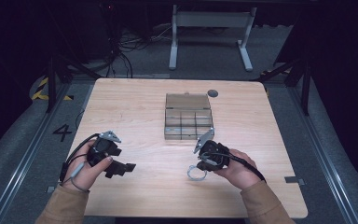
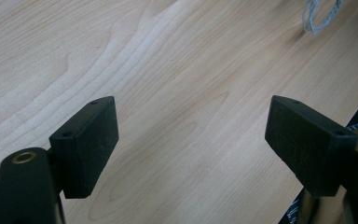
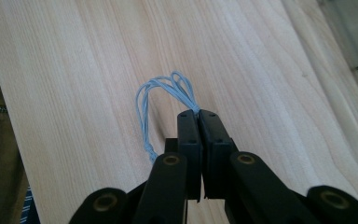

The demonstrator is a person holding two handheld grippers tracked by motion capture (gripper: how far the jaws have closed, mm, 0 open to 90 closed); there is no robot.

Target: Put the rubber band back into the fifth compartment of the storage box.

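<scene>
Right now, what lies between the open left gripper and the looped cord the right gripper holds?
Bare wooden table: in the high view nothing sits between the left gripper and the pale looped cord pinched by the right gripper.

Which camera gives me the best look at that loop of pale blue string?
The right gripper view: the string sits close up, pinched at the tips of the shut right gripper. In the high view it is a small pale loop under that gripper. The left gripper view catches a bit at the top edge.

A clear compartment box (image 1: 188, 116) sits mid-table (image 1: 135, 102), a dark disc (image 1: 212, 93) just beyond.
</scene>
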